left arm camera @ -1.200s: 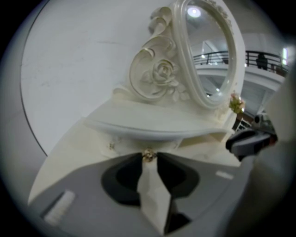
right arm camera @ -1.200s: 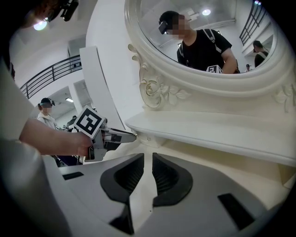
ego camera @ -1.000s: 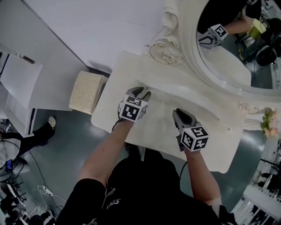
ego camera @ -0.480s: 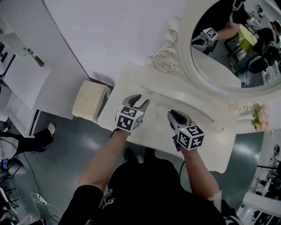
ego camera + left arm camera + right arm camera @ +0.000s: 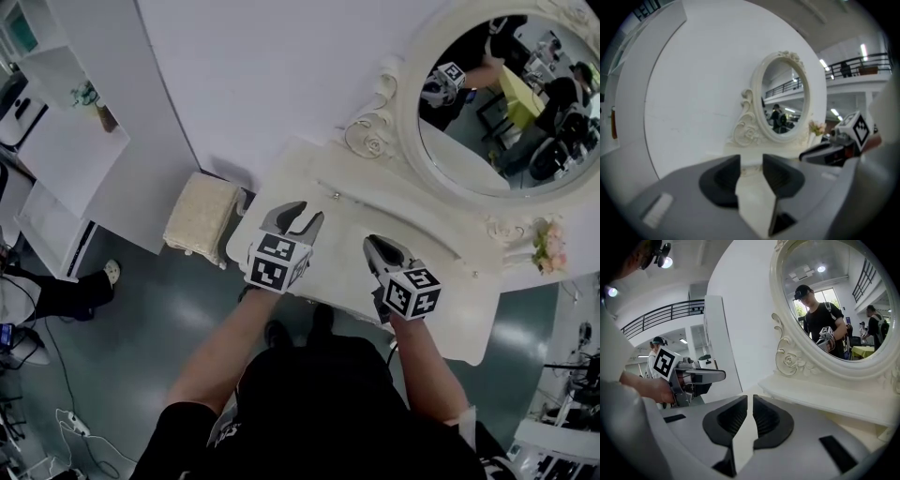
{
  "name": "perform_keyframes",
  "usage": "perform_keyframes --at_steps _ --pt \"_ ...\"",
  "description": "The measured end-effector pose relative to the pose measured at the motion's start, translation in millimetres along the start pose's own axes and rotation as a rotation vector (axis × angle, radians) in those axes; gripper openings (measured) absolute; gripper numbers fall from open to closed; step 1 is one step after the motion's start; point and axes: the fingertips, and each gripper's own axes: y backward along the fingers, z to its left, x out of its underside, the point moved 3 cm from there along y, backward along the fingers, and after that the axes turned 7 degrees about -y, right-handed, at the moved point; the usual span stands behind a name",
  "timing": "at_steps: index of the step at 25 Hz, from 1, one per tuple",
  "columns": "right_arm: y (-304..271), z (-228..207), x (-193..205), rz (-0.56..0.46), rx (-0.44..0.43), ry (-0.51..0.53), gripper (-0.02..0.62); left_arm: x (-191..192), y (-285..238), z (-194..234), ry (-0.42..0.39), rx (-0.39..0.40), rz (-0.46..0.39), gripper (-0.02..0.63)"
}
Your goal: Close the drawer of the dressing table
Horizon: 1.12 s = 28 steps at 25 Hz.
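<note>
Drawer: none seen standing out from the front edge of the dressing table (image 5: 450,291) at centre of the head view; its front is hidden under the top, so judged pushed home or nearly so, unconfirmed.

Left hand-held gripper (image 5: 307,214) hovers over the table's left front part; jaws wide apart, have just been opening a little, nothing between them.

Right hand-held gripper (image 5: 376,242) over the middle front; jaws drawn to a narrow slit, have just been closing, also empty.

Risks: a gap left at the drawer would go unnoticed from above; a further push with the tips could slip off the smooth front and jolt the table, shaking the mirror (image 5: 487,122) at upper right and toppling the flowers (image 5: 548,248) at the right edge.
</note>
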Motion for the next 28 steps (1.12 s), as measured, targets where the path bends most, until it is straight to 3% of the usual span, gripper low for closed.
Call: perform_keyframes --at_steps 6,11,20,28 --pt "19.4 -3.8 -5.1 -0.03 -0.003 0.002 0.028 -16.4 22.5 -16.9 -0.029 -0.024 -0.049 0.14" --pt "54.8 -31.2 -17.8 -0.106 -0.001 -0.017 0.025 -31.7 22.9 -40.7 -0.034 -0.038 -0.053 0.082" --pt "147.3 -97.5 -23.1 -0.21 -0.018 -0.048 0.025 -67.3 2.1 -115.0 -0.021 -0.113 -0.07 0.016" --pt "191.2 -114.3 -27.0 -0.276 -0.091 -0.042 -0.006 -71.3 0.8 -168.2 -0.014 -0.162 -0.05 0.009"
